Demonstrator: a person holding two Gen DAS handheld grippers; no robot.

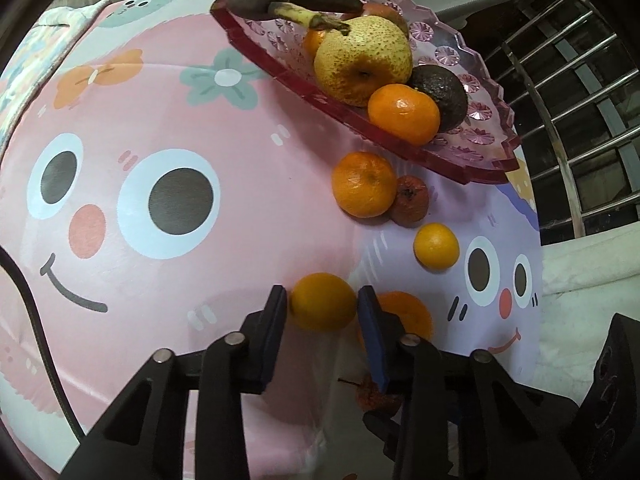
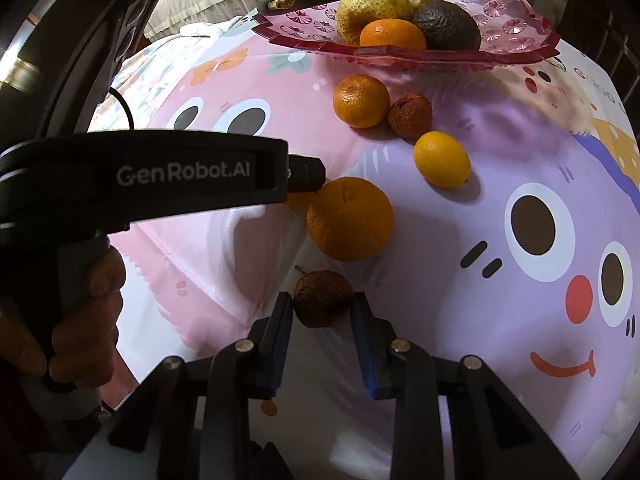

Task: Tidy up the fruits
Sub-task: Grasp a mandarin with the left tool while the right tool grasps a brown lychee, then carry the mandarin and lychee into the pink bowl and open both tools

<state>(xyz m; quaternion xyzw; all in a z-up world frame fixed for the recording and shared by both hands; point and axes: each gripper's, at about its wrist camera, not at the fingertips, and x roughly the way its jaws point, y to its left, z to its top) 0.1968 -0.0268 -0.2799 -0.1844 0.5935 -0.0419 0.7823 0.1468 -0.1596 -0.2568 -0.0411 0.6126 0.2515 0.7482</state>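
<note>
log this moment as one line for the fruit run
left tongs: closed on small orange | right tongs: around shrivelled brown fruit, grip unclear | pink tray: holds pear, avocado

A cartoon-printed cloth (image 2: pixel 460 208) in pink and lilac, with big round eyes and smiles, covers the surface (what lies under it cannot be told). On it at the far side stands a pink faceted fruit tray (image 2: pixel 516 16). Just before the tray lie a mandarin (image 2: pixel 361 101) and, touching it, a wrinkled brown fruit (image 2: pixel 411 115); nearby sits a smooth yellow-orange fruit (image 2: pixel 441 159). Closer in are a large orange (image 2: pixel 350 219), a small orange (image 1: pixel 323 302) and a second shrivelled brown fruit (image 2: pixel 322 298).
</note>
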